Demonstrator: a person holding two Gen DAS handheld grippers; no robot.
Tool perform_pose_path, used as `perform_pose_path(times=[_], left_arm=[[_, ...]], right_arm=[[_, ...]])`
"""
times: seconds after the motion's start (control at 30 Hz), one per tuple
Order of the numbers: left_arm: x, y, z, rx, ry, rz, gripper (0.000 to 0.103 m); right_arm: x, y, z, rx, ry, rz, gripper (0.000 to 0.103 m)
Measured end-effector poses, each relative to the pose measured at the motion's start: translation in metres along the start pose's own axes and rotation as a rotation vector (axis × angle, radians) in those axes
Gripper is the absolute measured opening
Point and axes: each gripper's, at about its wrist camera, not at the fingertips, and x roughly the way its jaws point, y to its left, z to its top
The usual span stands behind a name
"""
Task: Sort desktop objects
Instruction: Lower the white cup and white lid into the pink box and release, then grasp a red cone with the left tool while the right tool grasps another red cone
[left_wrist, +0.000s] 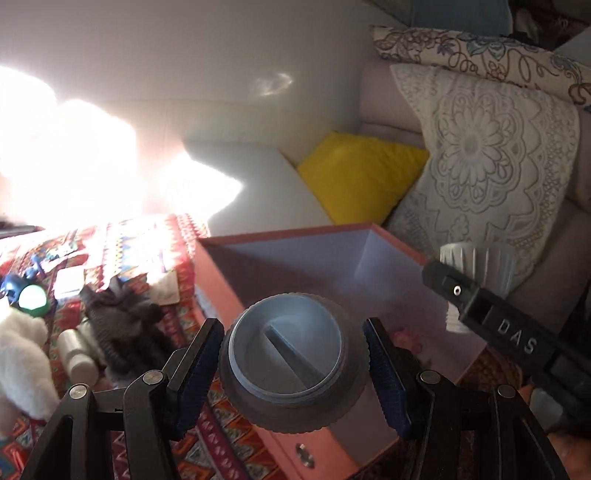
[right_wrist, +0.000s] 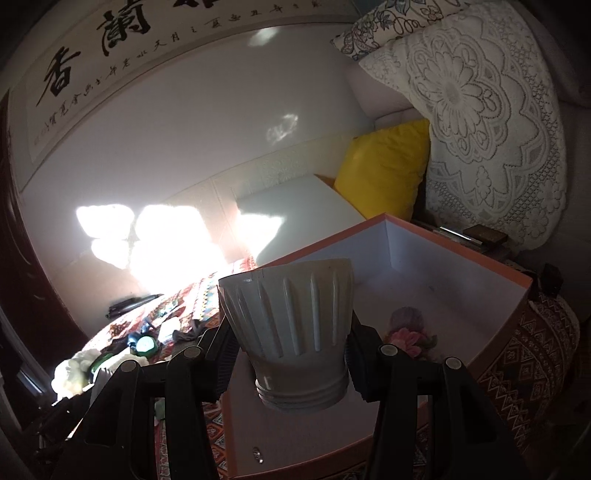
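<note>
My left gripper (left_wrist: 293, 363) is shut on a grey round cap (left_wrist: 291, 363) with a ribbed rim, its hollow blue-grey inside facing the camera, held over the near edge of the orange box (left_wrist: 221, 291). My right gripper (right_wrist: 291, 350) is shut on a white ribbed cup-shaped piece (right_wrist: 291, 321) with a threaded neck, held above the same orange box (right_wrist: 491, 266). The right gripper and its white piece (left_wrist: 480, 266) also show at the right in the left wrist view. A pink and purple flower (right_wrist: 406, 332) lies inside the box.
The patterned red tablecloth (left_wrist: 140, 251) carries a white plush toy (left_wrist: 22, 354), a dark furry thing (left_wrist: 125, 325), a small white bottle (left_wrist: 77, 354) and a blue-green toy (left_wrist: 26, 295). A yellow cushion (left_wrist: 362, 177) and lace-covered sofa (left_wrist: 491, 155) stand behind the box. Strong sunlight glares at left.
</note>
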Motion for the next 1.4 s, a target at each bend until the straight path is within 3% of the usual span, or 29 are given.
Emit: perform_pose_path(times=[0.13, 0.23, 0.37, 0.47, 0.67, 0.8, 0.97, 1.1, 1.23, 1.4], left_arm=[[0.017, -0.031, 0.029, 0.05, -0.019, -0.036, 0.065], [0.044, -0.044, 0.041, 0.081, 0.037, -0.008, 0.067], [0.055, -0.045, 0.047, 0.096, 0.057, 0.029, 0.091], [0.043, -0.034, 0.048, 0.07, 0.024, 0.061, 0.099], [0.015, -0.011, 0.034, 0.033, 0.042, 0.1, 0.099], [-0.011, -0.002, 0.01, 0.039, 0.053, 0.134, 0.099], [-0.05, -0.002, -0.023, 0.052, 0.069, 0.138, 0.099], [-0.079, 0.012, -0.048, 0.03, 0.088, 0.142, 0.1], [-0.104, 0.045, -0.069, 0.005, 0.103, 0.196, 0.1], [-0.131, 0.104, -0.091, -0.046, 0.109, 0.32, 0.1]], right_arm=[[0.001, -0.033, 0.012, 0.04, -0.04, -0.079, 0.054], [0.009, -0.053, 0.023, 0.065, -0.064, -0.125, 0.054], [0.039, -0.069, 0.032, 0.042, -0.02, -0.144, 0.057], [0.054, -0.082, 0.031, 0.07, 0.01, -0.193, 0.098], [0.039, -0.096, 0.036, 0.147, -0.032, -0.161, 0.099], [0.022, -0.083, 0.034, 0.141, -0.021, -0.166, 0.099], [-0.013, -0.042, 0.017, 0.104, 0.04, -0.246, 0.099], [-0.049, -0.002, -0.008, 0.0, 0.022, -0.236, 0.099], [-0.073, 0.029, -0.033, -0.059, 0.017, -0.213, 0.099], [-0.09, 0.064, -0.063, -0.109, 0.038, -0.18, 0.099]])
